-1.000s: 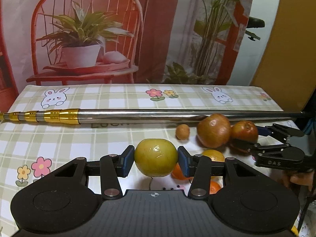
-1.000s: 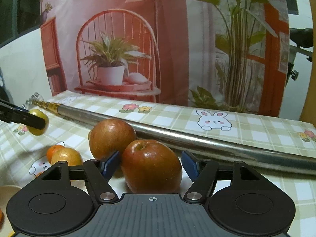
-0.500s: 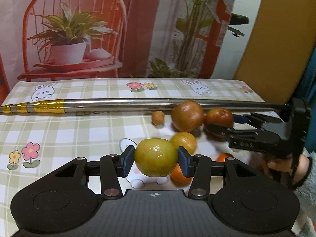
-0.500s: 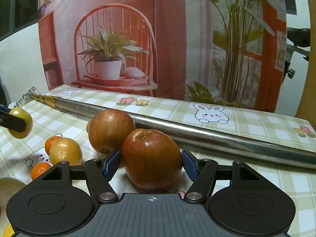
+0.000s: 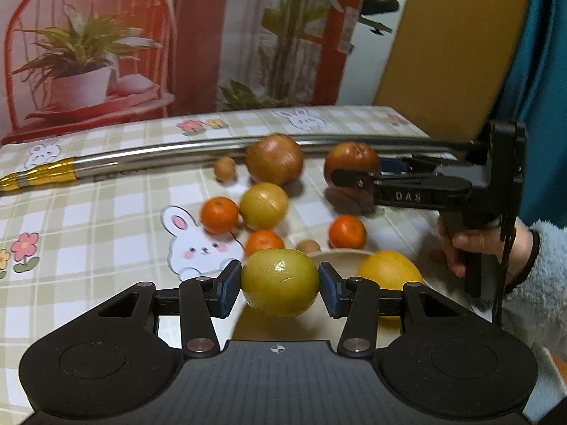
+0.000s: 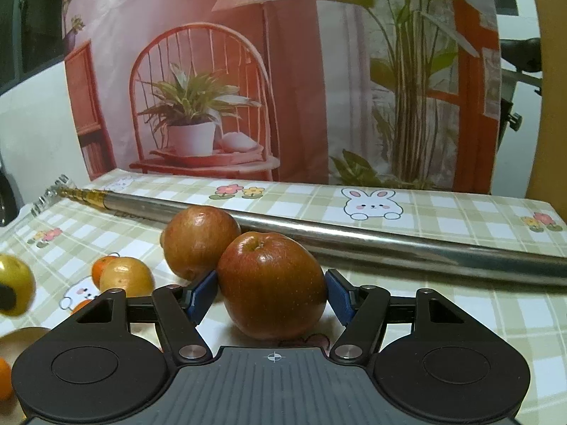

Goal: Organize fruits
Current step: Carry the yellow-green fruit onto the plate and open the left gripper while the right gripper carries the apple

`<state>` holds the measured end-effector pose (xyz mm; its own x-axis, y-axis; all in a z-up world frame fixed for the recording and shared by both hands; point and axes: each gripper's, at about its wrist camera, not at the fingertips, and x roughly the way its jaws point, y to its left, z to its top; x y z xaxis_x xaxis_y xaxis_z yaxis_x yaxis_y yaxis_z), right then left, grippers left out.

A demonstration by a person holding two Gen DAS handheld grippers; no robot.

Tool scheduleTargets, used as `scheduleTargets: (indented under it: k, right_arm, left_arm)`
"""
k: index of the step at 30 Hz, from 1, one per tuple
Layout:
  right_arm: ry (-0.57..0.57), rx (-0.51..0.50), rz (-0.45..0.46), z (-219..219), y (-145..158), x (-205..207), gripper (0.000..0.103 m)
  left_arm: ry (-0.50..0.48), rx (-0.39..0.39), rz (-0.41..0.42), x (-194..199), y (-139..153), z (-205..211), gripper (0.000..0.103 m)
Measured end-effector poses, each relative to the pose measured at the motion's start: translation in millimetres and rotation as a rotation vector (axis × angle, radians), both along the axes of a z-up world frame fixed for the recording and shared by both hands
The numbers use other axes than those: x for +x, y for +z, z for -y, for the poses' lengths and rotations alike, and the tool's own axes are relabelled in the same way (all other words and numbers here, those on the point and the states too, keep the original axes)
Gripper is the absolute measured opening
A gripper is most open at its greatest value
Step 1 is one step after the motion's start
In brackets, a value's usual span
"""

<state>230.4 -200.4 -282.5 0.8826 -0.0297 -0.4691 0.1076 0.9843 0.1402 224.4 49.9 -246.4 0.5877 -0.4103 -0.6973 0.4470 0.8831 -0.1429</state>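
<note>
My left gripper (image 5: 280, 283) is shut on a yellow-green round fruit (image 5: 280, 295), held just above the near rim of a cream bowl (image 5: 336, 258). A yellow-orange fruit (image 5: 388, 269) lies in that bowl. My right gripper (image 6: 271, 288) is shut on a red apple (image 6: 271, 283) that rests low on the tablecloth, both blue pads against its sides. From the left wrist view the right gripper (image 5: 354, 177) reaches in from the right, its near finger across the red apple (image 5: 351, 157).
A long steel pole (image 6: 389, 244) with a gold end lies across the table behind the fruit. A second brownish apple (image 5: 274, 159), a yellow fruit (image 5: 264, 205), three tangerines (image 5: 219, 214) and small brown fruits (image 5: 225, 169) are scattered. A person's hand (image 5: 471, 241) is at right.
My left gripper has carried the yellow-green fruit to the right and nearer, over the bowl, which has come into view. The right gripper stayed around the red apple, pads drawn in slightly.
</note>
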Motion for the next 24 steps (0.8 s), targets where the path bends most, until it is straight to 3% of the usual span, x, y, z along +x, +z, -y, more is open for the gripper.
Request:
scheduleTargets:
  k: [9,24]
  right_arm:
    - [0.001,0.025,0.022,-7,5,-28,0.062]
    - [-0.048,0.078,0.037,-8,8,-61,0.062]
  left_arm:
    - [-0.046,0.031,-0.039,-2,-16,16,0.05]
    - [-0.014,0.022,-0.089,5,-24,17,0.05]
